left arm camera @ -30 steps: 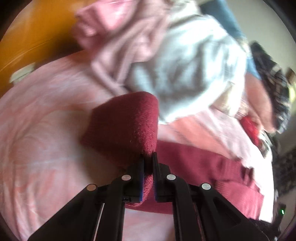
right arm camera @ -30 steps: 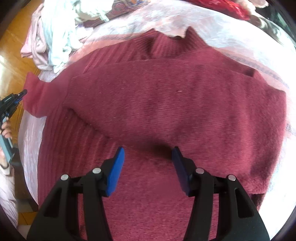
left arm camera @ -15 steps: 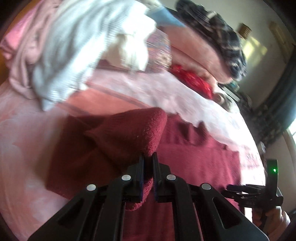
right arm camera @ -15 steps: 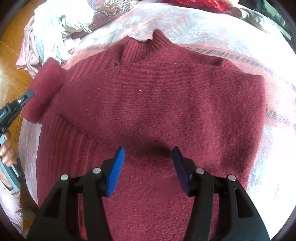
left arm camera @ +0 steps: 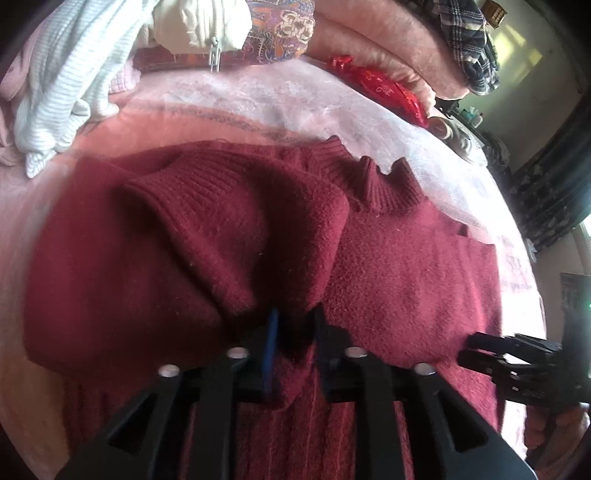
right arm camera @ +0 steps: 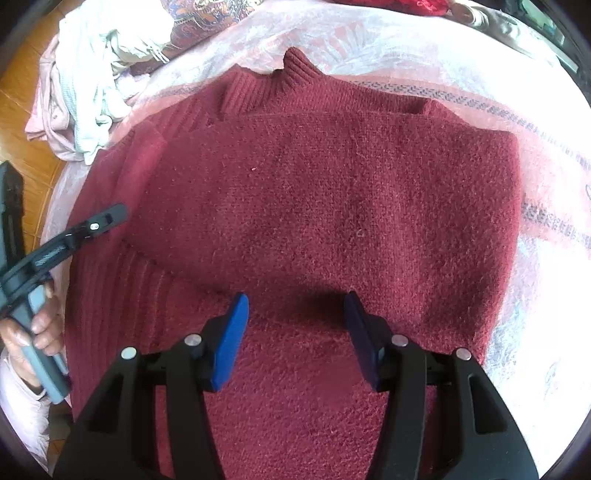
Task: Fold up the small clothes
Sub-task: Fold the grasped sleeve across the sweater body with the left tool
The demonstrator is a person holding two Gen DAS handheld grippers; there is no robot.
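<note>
A dark red knitted sweater lies flat on the pink bed cover, collar at the far side, right sleeve folded across its chest. My left gripper has its jaws slightly parted, with the left sleeve bunched over and between them, laid over the sweater's body. The left gripper also shows at the left edge of the right wrist view. My right gripper is open and empty, hovering just above the sweater's lower middle; it also shows in the left wrist view.
A heap of white and pale pink clothes lies at the bed's far left corner, beside a patterned cloth. A red item, a pink blanket and a plaid cloth lie at the far side. Orange wooden floor is left of the bed.
My left gripper carried the sleeve rightward over the sweater's body, and its jaws have parted a little. The right gripper stayed open in place, drifting slightly.
</note>
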